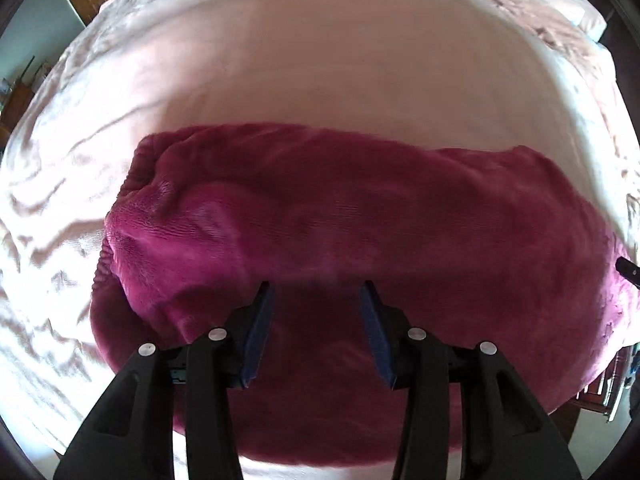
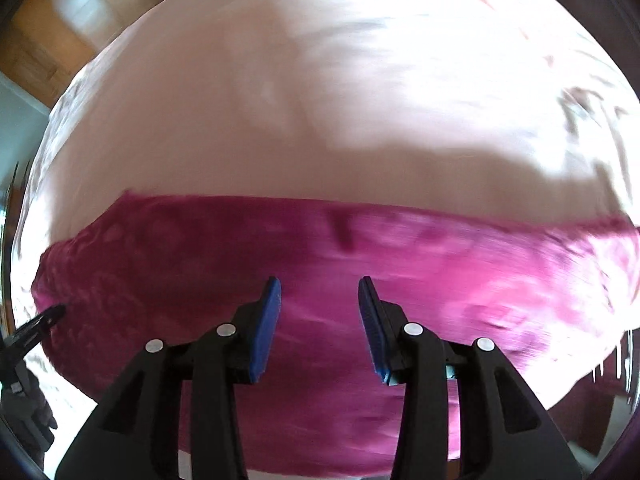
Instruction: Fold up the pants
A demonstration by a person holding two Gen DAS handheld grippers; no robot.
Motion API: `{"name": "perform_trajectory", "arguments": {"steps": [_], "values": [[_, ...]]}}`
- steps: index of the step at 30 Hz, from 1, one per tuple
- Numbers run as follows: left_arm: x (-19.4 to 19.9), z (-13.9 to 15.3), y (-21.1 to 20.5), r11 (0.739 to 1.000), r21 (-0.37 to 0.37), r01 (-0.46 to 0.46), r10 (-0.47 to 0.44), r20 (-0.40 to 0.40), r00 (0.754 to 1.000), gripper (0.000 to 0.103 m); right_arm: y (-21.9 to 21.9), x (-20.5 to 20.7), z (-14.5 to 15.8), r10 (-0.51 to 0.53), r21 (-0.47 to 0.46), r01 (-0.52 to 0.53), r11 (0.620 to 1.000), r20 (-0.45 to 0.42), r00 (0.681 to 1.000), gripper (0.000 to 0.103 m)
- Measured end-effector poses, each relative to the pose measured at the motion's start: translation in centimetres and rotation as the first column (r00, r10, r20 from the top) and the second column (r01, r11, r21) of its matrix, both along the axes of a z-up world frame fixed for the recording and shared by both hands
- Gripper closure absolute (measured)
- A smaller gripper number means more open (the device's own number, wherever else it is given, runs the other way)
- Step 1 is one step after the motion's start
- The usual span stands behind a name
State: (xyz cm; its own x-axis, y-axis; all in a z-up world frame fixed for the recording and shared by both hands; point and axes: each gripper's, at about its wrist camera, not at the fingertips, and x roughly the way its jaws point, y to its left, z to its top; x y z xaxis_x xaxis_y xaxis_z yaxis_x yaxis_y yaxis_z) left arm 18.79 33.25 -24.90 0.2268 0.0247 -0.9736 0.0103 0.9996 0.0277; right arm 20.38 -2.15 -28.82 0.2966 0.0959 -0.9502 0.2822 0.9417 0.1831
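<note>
Magenta fleece pants [image 1: 340, 220] lie folded lengthwise across a pale pink bed sheet [image 1: 280, 60], with the gathered waistband [image 1: 132, 184] at the left. My left gripper [image 1: 316, 286] is open and empty, hovering over the near edge of the pants. In the right wrist view the pants [image 2: 400, 272] stretch across the frame, blurred. My right gripper [image 2: 319, 282] is open and empty above them. The tip of the left gripper [image 2: 48, 316] shows at the far left there, and the tip of the right gripper [image 1: 626, 270] shows at the right edge of the left wrist view.
The wrinkled sheet covers the whole bed. A pillow [image 1: 560, 4] lies at the far right corner. Wooden furniture [image 2: 52, 40] stands beyond the bed at the far left. The bed's near edge runs just under the grippers.
</note>
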Motion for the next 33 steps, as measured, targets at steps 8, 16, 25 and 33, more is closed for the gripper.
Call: {"name": "perform_trajectory", "arguments": {"steps": [8,16,25,33], "values": [[-1.4,1.4,-8.8,1.000,0.010,0.022,-0.023,0.019,1.000,0.057,-14.5,-6.6,-0.8,-0.154,-0.025,0.153,0.988,-0.051,0.987,0.051],[-1.7,0.3,-21.2,0.998,-0.016,0.056,-0.056,0.013,0.998,0.050,-27.7,-8.4,-1.5,-0.196,0.005,0.196,0.981,-0.049,0.979,0.051],[-2.0,-2.5,-31.3,0.996,0.010,0.084,-0.083,-0.057,0.995,0.050,-35.0,-6.2,-4.4,-0.101,0.013,0.102,0.995,-0.054,0.993,0.053],[-3.2,-3.4,-36.0,0.996,0.030,0.084,-0.082,-0.070,0.994,0.050,-37.3,-5.5,-4.1,-0.006,0.089,0.010,0.996,-0.042,0.999,0.053]]}}
